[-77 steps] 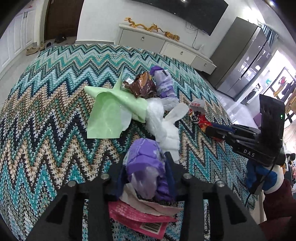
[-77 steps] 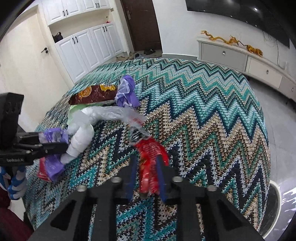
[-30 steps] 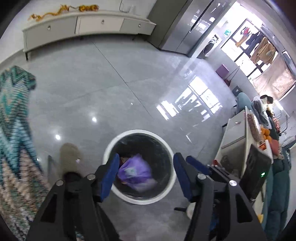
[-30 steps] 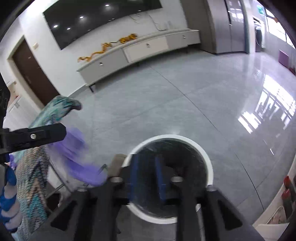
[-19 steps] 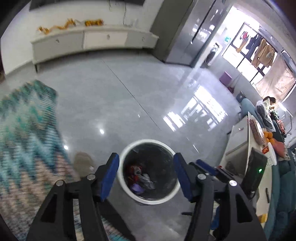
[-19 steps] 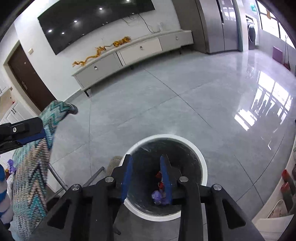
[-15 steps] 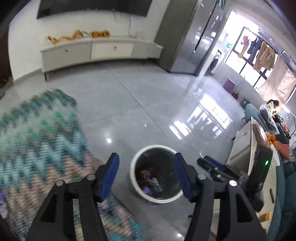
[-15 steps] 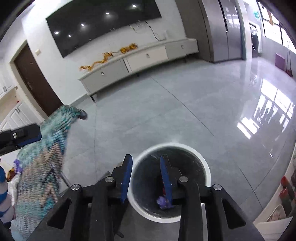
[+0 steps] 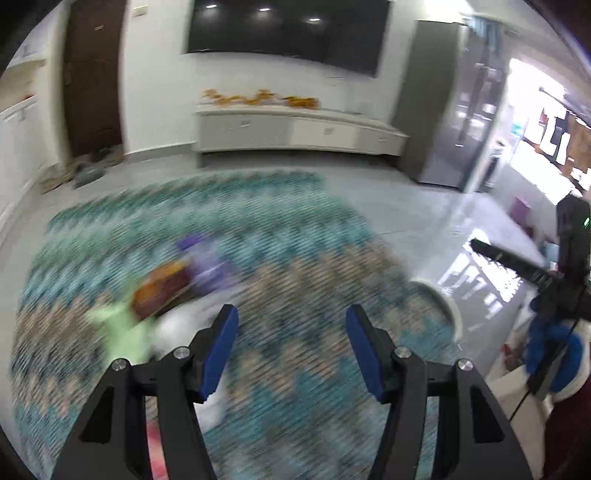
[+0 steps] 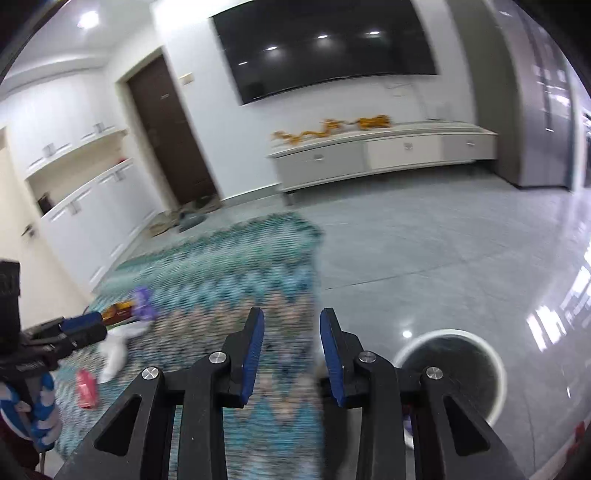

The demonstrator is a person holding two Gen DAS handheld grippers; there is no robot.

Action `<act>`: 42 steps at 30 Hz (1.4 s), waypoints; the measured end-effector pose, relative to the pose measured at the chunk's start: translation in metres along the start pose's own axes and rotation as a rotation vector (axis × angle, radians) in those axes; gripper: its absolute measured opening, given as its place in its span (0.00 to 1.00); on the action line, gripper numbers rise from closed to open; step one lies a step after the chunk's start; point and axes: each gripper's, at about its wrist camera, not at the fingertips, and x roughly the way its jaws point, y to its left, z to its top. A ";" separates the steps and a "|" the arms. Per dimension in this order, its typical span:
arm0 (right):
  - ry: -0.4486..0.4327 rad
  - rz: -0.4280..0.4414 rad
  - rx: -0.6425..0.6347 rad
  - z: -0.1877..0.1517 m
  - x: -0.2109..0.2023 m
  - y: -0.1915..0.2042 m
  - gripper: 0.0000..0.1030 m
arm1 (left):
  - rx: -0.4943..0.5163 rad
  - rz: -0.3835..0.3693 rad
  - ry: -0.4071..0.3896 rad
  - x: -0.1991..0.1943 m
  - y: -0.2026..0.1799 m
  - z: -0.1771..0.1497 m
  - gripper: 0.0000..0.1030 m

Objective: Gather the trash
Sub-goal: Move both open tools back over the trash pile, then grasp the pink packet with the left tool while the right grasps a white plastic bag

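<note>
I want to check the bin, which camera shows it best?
The right wrist view: the bin shows nearly its whole white rim and dark inside, right of the open tool. The left wrist view catches only a blurred arc of rim past the cloth edge.

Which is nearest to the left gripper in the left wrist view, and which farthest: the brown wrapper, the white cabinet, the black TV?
From the left gripper:
1. Brown wrapper, on the zigzag cloth, ahead left.
2. White cabinet, along the far wall.
3. Black TV, on the wall above it.
</note>
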 end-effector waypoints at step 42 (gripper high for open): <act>0.434 0.345 -0.357 -0.085 0.175 0.251 0.32 | -0.198 0.081 0.067 -0.010 0.080 -0.095 0.31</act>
